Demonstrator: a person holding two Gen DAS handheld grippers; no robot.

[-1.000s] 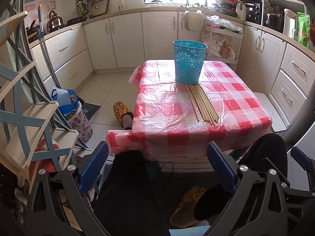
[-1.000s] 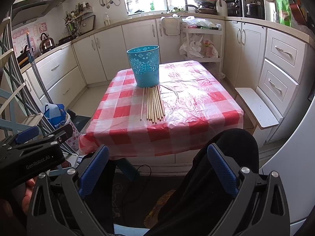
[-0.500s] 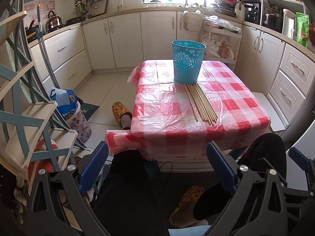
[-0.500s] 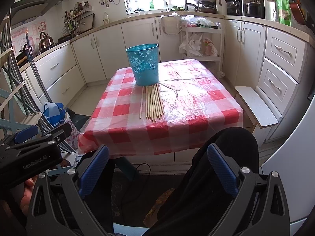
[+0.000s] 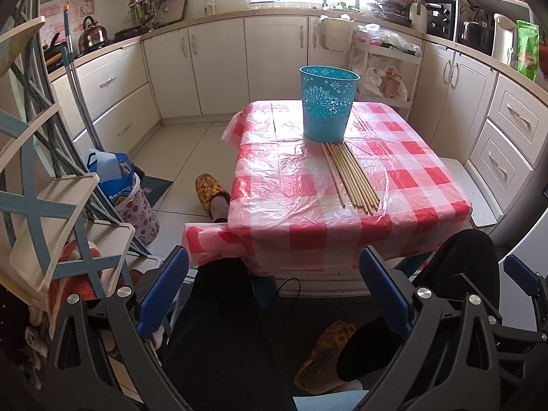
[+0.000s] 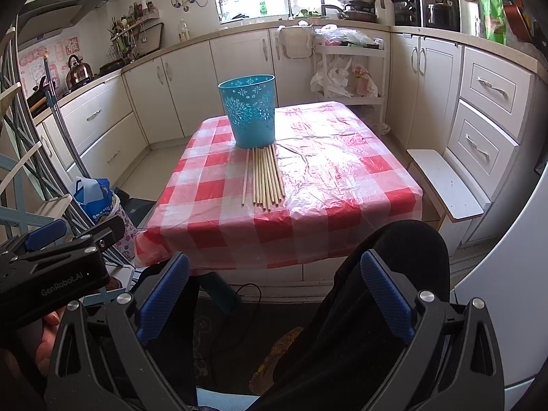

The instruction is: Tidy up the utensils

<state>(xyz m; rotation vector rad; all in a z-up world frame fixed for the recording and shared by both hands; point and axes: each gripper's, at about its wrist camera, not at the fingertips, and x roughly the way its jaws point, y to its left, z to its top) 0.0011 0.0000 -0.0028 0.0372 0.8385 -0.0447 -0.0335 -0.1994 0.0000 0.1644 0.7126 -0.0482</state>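
Observation:
Several wooden chopsticks [image 5: 351,179] lie side by side on the red-checked tablecloth [image 5: 287,205], just in front of an upright blue perforated bucket [image 5: 327,102]. They also show in the right wrist view: chopsticks [image 6: 265,179], bucket [image 6: 250,111]. My left gripper [image 5: 274,294] is open and empty, held low over the person's lap, short of the table's near edge. My right gripper [image 6: 274,298] is open and empty, at the same low spot. The left gripper's body [image 6: 51,267] shows at the left of the right wrist view.
A folding rack [image 5: 41,205] and a bag in a floral bin [image 5: 126,195] stand left of the table. A white bench [image 6: 445,185] and drawers [image 6: 486,109] stand on the right. The person's knees [image 6: 404,260] are under the table's near edge.
Both grippers have drifted slightly; the table sits a little to the left in the views. Jaws stay open and nothing on the table has moved.

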